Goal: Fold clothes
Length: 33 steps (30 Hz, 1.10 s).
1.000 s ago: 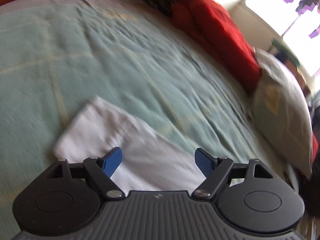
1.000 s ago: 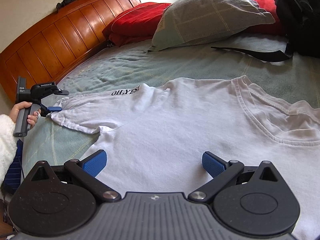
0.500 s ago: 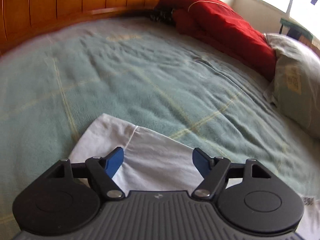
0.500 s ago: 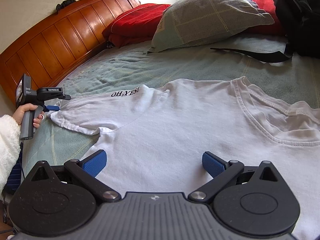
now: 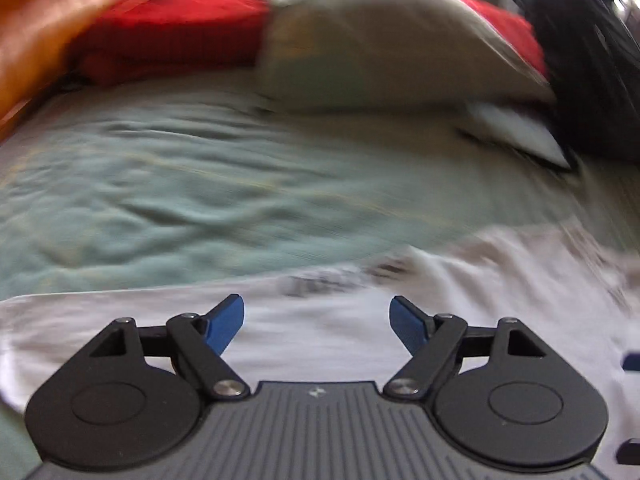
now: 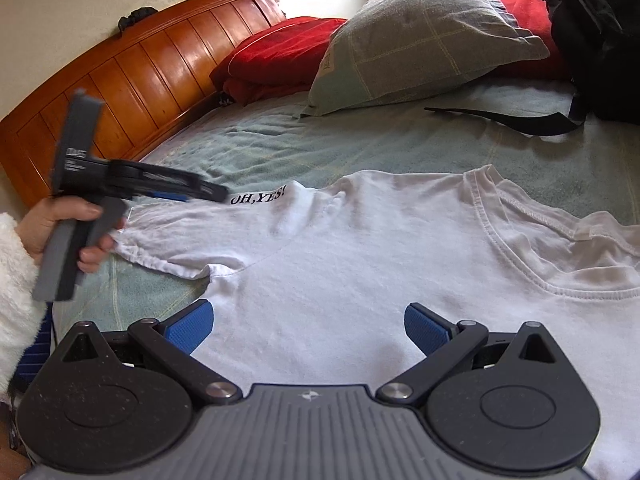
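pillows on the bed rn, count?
3 visible: a grey-green checked pillow at the head of the bed, a red pillow left of it by the headboard, and another red pillow mostly hidden behind it. More may be hidden.

1. You are getting bare green bedspread (image 6: pixel 256 144) between the white T-shirt (image 6: pixel 360 264) and the pillows.
2. The grey pillow (image 6: pixel 420 44), red cushion (image 6: pixel 288 52) and wooden headboard (image 6: pixel 132 76) are blocking the far side.
3. The black bag (image 6: pixel 600 32) and its strap (image 6: pixel 512 120) are crowding the right.

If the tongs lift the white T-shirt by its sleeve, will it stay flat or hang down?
The T-shirt would probably hang limp: the thin cloth already wrinkles near the collar. It looks light. The sleeve may drag the body across the bedspread.
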Each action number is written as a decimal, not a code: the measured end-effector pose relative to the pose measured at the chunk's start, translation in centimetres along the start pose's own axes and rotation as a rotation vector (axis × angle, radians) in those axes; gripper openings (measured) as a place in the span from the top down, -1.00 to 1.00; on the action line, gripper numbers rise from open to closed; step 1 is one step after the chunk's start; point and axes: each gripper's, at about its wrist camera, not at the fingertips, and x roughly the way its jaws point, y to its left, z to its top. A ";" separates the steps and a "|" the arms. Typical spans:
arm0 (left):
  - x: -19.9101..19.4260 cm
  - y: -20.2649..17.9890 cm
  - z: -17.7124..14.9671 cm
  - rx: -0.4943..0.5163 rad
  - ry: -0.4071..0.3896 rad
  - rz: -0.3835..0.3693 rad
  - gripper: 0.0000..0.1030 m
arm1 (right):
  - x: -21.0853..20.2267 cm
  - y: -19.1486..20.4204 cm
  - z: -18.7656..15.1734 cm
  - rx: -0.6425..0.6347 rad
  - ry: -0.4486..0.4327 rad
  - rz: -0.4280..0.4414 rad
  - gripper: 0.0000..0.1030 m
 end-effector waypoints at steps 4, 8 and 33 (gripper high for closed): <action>2.6 -2.0 0.0 0.012 0.040 0.012 -0.56 | 0.0 -0.6 0.1 0.029 -0.004 -0.004 -1.00; 4.4 -1.7 0.6 -0.019 0.002 0.080 -0.72 | -0.1 -0.5 0.1 0.026 -0.008 0.003 -1.00; -5.7 21.2 -5.3 -0.551 -0.068 0.283 -0.67 | 0.0 -1.1 0.1 0.038 -0.020 -0.020 -1.00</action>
